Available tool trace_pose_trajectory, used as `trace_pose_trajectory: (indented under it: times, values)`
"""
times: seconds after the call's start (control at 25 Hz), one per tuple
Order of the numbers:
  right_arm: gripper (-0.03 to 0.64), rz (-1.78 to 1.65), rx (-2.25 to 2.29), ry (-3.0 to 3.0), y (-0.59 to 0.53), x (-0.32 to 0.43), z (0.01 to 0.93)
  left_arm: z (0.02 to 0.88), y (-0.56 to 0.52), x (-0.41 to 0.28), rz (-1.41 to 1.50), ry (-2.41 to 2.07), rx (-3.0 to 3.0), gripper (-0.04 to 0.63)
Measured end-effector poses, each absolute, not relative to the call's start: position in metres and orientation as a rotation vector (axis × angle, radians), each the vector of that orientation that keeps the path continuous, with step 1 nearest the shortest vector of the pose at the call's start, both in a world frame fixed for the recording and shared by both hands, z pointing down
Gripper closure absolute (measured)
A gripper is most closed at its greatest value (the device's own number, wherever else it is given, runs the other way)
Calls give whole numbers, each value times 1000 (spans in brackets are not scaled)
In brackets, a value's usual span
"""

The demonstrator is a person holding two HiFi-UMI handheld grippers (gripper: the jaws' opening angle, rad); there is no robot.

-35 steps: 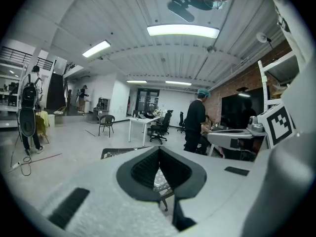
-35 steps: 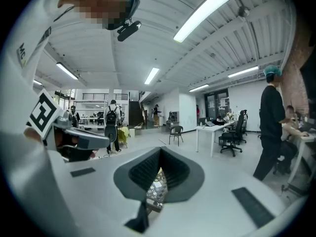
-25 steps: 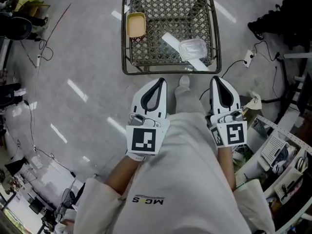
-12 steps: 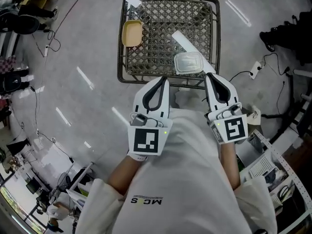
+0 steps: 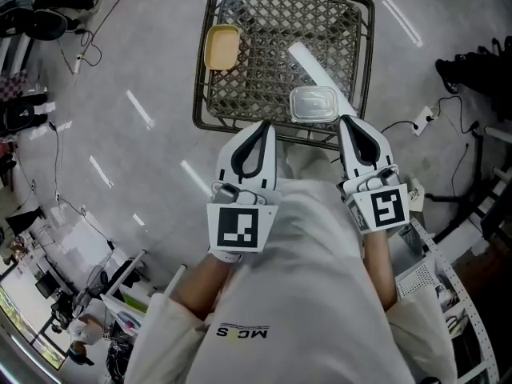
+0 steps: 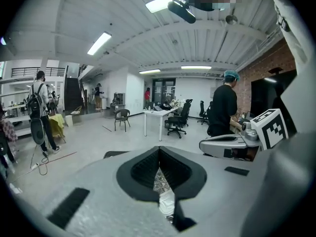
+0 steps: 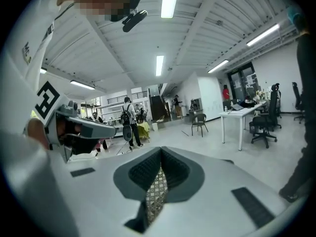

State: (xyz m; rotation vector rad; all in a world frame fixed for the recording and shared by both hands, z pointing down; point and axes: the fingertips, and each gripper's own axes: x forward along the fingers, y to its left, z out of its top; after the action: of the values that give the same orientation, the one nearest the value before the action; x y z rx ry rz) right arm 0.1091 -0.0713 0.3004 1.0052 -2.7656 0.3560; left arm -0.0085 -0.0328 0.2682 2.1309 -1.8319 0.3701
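Both grippers hang side by side above a grey, glossy floor (image 5: pixel 136 70), their white shells tapering to rounded points. The left gripper (image 5: pixel 260 126) has its jaws pressed together at the tips with nothing between them. Its own view shows the ribbed black pads meeting in a peak, with only a thin wedge of a gap below. The right gripper (image 5: pixel 350 121) is closed and empty in the same way.

Just ahead of both tips sits a square wire basket (image 5: pixel 268 38) of dark metal with a diamond mesh and a rounded rim. Its near rim lies right under the two points. A clear plastic box (image 5: pixel 314 104), rectangular with soft corners, rests in the basket directly in front of the right gripper. A flat white strip (image 5: pixel 308 61) slants beyond it. A shallow tan tray (image 5: pixel 222 46) lies in the far corner, ahead and to the left of the left gripper.
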Motion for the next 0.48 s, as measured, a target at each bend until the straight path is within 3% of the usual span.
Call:
trace_pose_trajectory:
  times: [0.48]
  values:
    - [598, 364, 826, -2740, -64, 76, 331, 298, -28, -21, 352, -1843, 2054, 571]
